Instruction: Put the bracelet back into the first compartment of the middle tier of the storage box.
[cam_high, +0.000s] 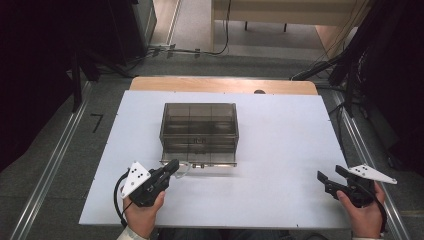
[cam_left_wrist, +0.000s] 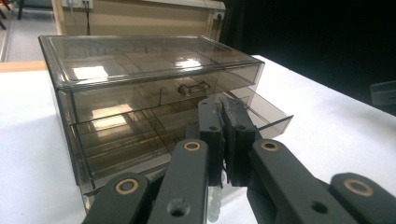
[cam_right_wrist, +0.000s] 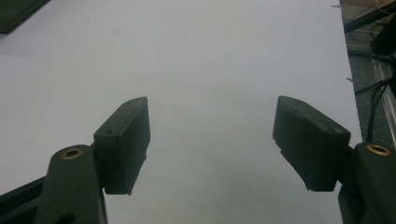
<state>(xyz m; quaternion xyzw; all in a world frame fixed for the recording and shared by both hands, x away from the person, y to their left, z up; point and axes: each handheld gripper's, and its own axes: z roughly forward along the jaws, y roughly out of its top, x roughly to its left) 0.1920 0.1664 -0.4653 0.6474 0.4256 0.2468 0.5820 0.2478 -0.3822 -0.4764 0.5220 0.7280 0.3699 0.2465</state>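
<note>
**Two-drawer organiser on a white board, lower drawer part-open**

A white rectangular table board (cam_high: 280, 150) is shown on a wooden desk, with grey floor and dark cabling behind; a smoke-tinted, clear plastic two-drawer organiser box (cam_high: 199, 131) is set left of the board's centre; its upper drawer, with a small handle (cam_left_wrist: 193, 88), is seen closed, while the lower drawer (cam_left_wrist: 261, 112) is seen drawn part-way out towards the person; the left gripper (cam_left_wrist: 224, 140) is held at the front of that drawer, its jaws pressed together; something pale and beaded is glimpsed beneath them, but whether anything is pinched cannot be told; the right gripper (cam_right_wrist: 212, 140) is held well apart near the board's right edge, its jaws spread wide over bare surface, nothing between them. Risk is judged thus: the light box could be dragged or tipped if the drawer is pulled without the body being braced; the drawer could be drawn fully out and dropped.
</note>
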